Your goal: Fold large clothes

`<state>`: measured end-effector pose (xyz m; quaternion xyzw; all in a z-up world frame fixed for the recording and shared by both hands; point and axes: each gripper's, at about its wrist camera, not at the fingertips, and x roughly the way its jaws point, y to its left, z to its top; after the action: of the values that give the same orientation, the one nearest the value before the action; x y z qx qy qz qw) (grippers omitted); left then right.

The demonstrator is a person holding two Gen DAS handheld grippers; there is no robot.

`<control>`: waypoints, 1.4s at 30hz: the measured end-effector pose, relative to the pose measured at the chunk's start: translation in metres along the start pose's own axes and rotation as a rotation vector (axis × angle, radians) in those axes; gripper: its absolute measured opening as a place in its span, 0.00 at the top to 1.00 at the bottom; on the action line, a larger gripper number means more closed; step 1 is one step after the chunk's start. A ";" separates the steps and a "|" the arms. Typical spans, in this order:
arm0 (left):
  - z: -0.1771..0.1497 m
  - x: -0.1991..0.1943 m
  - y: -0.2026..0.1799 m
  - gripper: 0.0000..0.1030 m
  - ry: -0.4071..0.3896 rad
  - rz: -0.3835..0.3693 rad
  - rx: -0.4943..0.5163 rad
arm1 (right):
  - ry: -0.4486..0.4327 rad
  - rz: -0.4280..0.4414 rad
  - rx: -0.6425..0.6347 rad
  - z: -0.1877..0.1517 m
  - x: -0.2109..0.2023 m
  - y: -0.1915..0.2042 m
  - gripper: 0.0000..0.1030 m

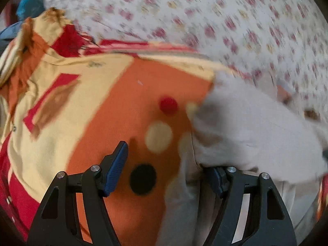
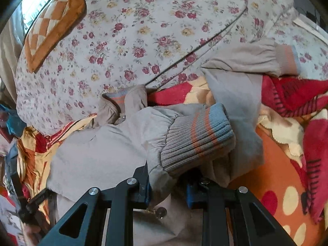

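A beige jacket [image 2: 98, 155] with ribbed grey cuffs striped orange and blue lies on an orange, red and cream blanket [image 2: 272, 164]. One sleeve cuff [image 2: 196, 135] is folded over the jacket body, just ahead of my right gripper [image 2: 169, 190]. Jacket cloth sits between its blue pads, which stand a little apart. The other sleeve [image 2: 256, 57] stretches to the far right. In the left wrist view my left gripper [image 1: 167, 172] is open above the blanket [image 1: 133, 112]. Its right finger is partly under the edge of the jacket [image 1: 256, 133].
A floral bedsheet [image 2: 143, 30] covers the bed behind the jacket and also shows in the left wrist view [image 1: 205, 16]. An orange checkered cushion [image 2: 55, 22] lies at the far left. Crumpled red blanket folds [image 2: 297, 94] rise at the right.
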<state>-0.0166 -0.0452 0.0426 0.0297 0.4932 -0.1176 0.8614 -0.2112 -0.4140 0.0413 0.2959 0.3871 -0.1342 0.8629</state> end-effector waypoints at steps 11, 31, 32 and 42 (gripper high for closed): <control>-0.020 -0.024 0.039 0.40 0.085 -0.114 -0.033 | 0.093 -0.073 -0.159 -0.030 0.011 0.012 0.78; 0.068 0.048 -0.074 0.26 0.191 -0.154 0.174 | 0.052 -0.073 -0.158 -0.052 -0.030 -0.018 0.84; 0.067 0.057 -0.081 0.26 0.220 -0.139 0.213 | 0.065 -0.069 -0.154 -0.054 -0.027 -0.021 0.84; 0.085 0.052 -0.049 0.99 0.121 -0.094 0.201 | 0.050 -0.043 -0.182 -0.047 -0.025 0.000 0.84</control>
<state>0.0686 -0.1159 0.0445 0.0997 0.5309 -0.2046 0.8163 -0.2555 -0.3855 0.0352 0.2115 0.4254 -0.1096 0.8731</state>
